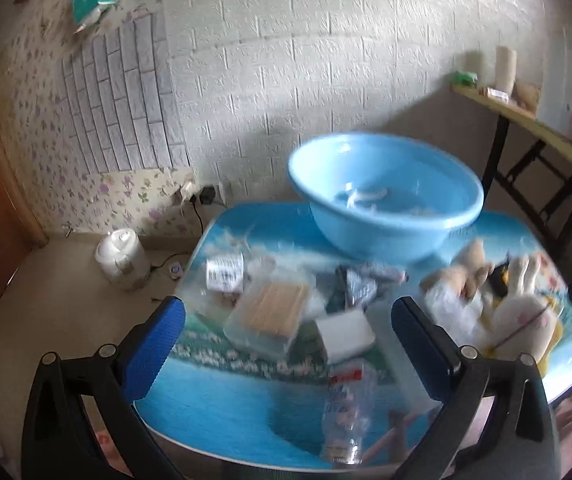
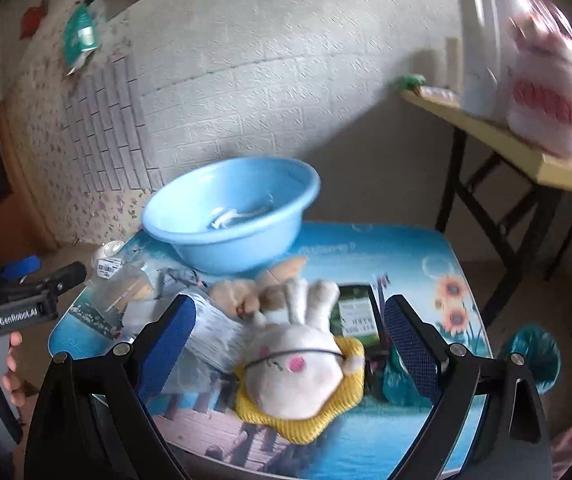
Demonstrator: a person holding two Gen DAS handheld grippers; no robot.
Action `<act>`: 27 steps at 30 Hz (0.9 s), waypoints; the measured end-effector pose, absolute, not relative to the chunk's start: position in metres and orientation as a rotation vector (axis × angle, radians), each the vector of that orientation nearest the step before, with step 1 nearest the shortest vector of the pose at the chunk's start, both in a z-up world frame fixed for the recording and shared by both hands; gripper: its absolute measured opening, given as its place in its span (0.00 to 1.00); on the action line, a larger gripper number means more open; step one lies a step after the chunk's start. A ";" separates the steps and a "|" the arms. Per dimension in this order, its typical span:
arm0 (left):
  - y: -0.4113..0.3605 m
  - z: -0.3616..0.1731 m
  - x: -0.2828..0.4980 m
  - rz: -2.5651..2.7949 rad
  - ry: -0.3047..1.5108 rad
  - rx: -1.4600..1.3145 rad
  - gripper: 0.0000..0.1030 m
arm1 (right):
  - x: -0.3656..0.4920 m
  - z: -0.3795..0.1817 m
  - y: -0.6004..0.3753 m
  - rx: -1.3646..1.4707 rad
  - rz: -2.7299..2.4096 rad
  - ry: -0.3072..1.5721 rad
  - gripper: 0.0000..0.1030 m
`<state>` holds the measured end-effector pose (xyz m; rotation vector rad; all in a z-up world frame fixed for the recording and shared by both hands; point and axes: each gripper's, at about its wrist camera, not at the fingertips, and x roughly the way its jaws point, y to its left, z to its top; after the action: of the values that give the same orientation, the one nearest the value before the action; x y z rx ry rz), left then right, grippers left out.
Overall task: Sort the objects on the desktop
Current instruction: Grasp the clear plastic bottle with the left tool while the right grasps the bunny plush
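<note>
Left wrist view, near to far, all placed against the blue basin (image 1: 386,196) at the table's (image 1: 225,404) far edge. I hold the left gripper (image 1: 286,340) released, jaws wide, nothing between the pads, above the table's near side. Nearest of the clutter: a clear bottle (image 1: 344,416) lying at the near edge, well short of the basin. Past it, a white box (image 1: 344,336) and a clear tub of wooden sticks (image 1: 269,316), both between bottle and basin. Then a barcoded packet (image 1: 225,274) left of the basin and a dark wrapper (image 1: 360,284) just in front of it. The basin holds something white; blur hides what.

Right wrist view: the right gripper (image 2: 286,344) is likewise released, jaws spread to either side of a white rabbit toy (image 2: 298,372) on a yellow mesh pad (image 2: 298,428), pads not touching it. A printed paper (image 2: 213,332) lies left of the toy, a dark green box (image 2: 356,316) right of it, a tan plush (image 2: 245,292) between toy and basin (image 2: 229,216). A hand (image 2: 11,376) grips the other tool at the left edge.
</note>
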<state>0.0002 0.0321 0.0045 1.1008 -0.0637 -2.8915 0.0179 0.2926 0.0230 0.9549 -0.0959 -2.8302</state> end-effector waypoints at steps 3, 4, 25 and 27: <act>0.031 -0.016 0.001 -2.887 0.013 1.238 1.00 | 0.019 0.011 0.306 0.987 -2.862 -0.047 0.90; 0.031 -0.021 0.002 -2.888 0.028 1.263 1.00 | 0.020 0.006 0.310 1.014 -2.864 -0.029 0.90; 0.049 -0.074 0.012 -2.906 -0.051 1.453 0.89 | 0.012 -0.039 0.273 1.261 -2.836 -0.036 0.91; 0.054 -0.081 0.009 -2.895 -0.069 1.471 0.87 | 0.009 -0.042 0.270 1.267 -2.847 -0.028 0.91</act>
<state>0.0088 0.0538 -0.0815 1.4712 -0.0693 -2.8948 0.0092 0.2700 -0.0416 1.2666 -0.0276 -2.8465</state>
